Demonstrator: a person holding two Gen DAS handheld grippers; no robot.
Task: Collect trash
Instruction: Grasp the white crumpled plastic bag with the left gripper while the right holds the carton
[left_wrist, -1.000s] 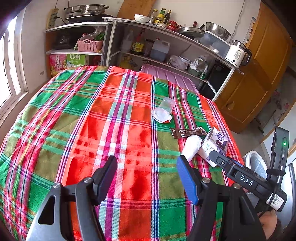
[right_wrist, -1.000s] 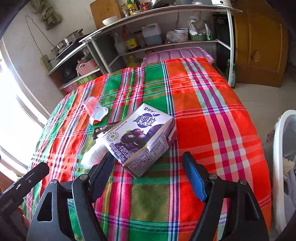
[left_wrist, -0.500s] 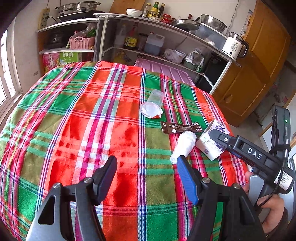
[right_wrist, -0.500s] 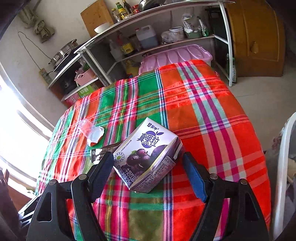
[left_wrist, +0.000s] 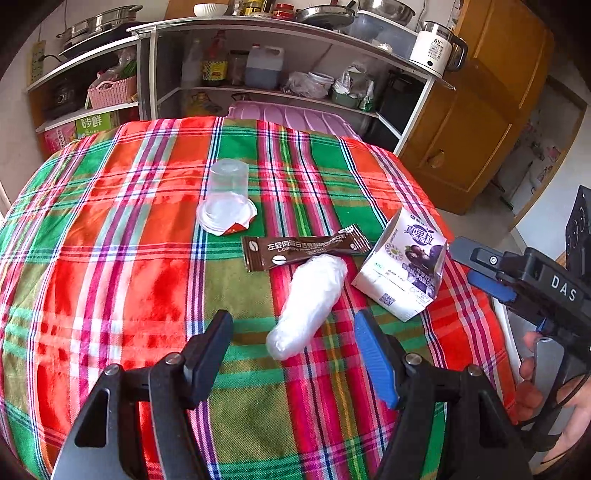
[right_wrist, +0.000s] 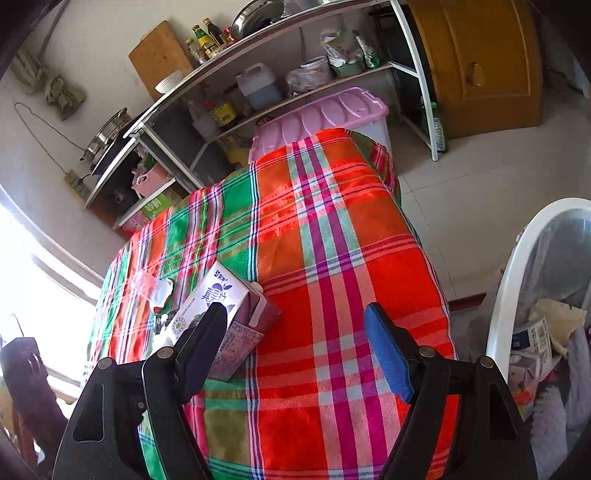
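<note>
A table draped in a red, green and pink plaid tablecloth (left_wrist: 110, 258) is filling both wrist views, with four pieces of trash lying near its right-hand edge.

The left gripper (left_wrist: 293, 345) is hovering above the cloth with its fingers standing apart and gripping nothing. A crumpled clear plastic wrapper (left_wrist: 310, 302) is lying on the cloth beyond the gap between the fingertips, not touching either one. Just past the wrapper, a brown coffee sachet (left_wrist: 304, 248) is lying flat, its lower edge touching the wrapper's far end. Farther back and to the left, a clear plastic cup (left_wrist: 226, 192) is lying on its side with its peeled foil lid (left_wrist: 238, 226) hanging from the rim. To the right of the wrapper, a purple-and-white juice carton (left_wrist: 404, 267) is sitting tilted near the table edge.

The right gripper (right_wrist: 297, 350) is also hanging over the table with its fingers spread apart and nothing between them. In its view the carton (right_wrist: 221, 306) is sitting just behind the black left fingertip, which is hiding part of it; whether they touch cannot be told. Seen from the left wrist, this gripper (left_wrist: 480, 271) is reaching in beside the carton, with a person's hand (left_wrist: 532, 387) squeezing its handle.

A white trash bin (right_wrist: 517, 273), lined with a clear bag and already holding cartons and paper, is standing on the floor to the right of the table.
</note>
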